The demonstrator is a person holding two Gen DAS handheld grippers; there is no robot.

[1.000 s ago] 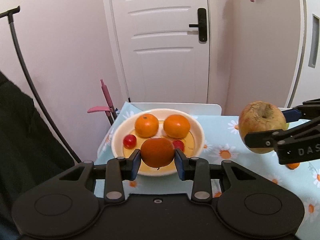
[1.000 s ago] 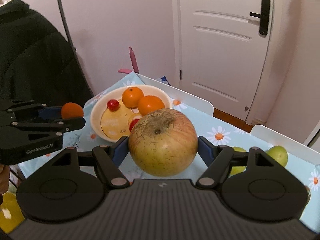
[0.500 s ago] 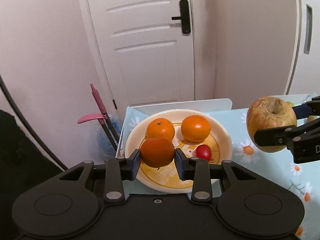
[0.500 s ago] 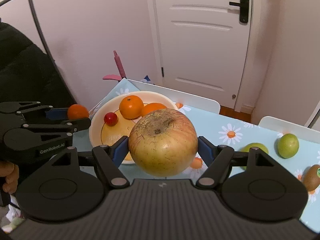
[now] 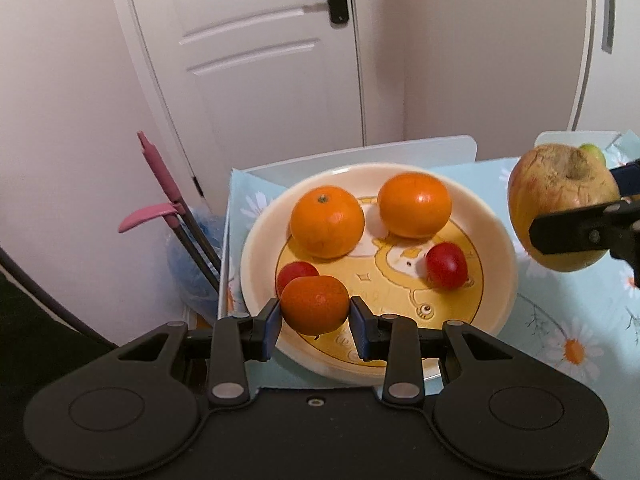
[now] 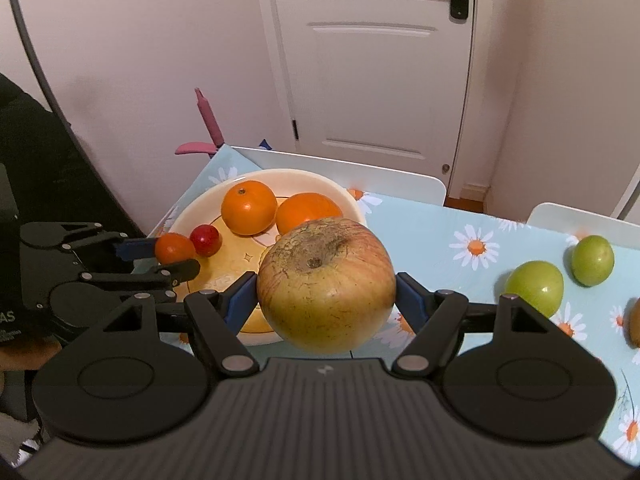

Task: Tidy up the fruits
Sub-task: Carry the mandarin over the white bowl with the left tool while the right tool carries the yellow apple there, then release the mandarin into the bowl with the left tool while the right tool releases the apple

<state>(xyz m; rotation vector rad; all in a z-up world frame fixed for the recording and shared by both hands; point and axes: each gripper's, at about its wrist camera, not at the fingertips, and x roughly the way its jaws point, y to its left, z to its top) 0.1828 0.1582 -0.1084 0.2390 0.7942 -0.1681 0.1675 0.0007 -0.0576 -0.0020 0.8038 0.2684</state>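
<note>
My left gripper (image 5: 315, 322) is shut on a small tangerine (image 5: 314, 304) and holds it over the near left part of a cream plate (image 5: 498, 240). The plate holds two oranges (image 5: 327, 222) and two red cherry tomatoes (image 5: 446, 265). My right gripper (image 6: 326, 298) is shut on a large yellow-red apple (image 6: 326, 282), held above the table just right of the plate (image 6: 352, 204). The apple also shows in the left wrist view (image 5: 562, 206). The left gripper with its tangerine shows in the right wrist view (image 6: 174, 256).
Two green fruits (image 6: 534, 286) and a brown fruit at the frame's edge (image 6: 634, 322) lie on the daisy tablecloth (image 6: 460, 240) to the right. White chair backs (image 6: 360, 172) stand behind the table. A pink-handled tool (image 5: 160, 184) leans at the table's left edge.
The left gripper has moved down and forward over the plate with the tangerine. The right gripper with the apple has come closer to the plate's right side.
</note>
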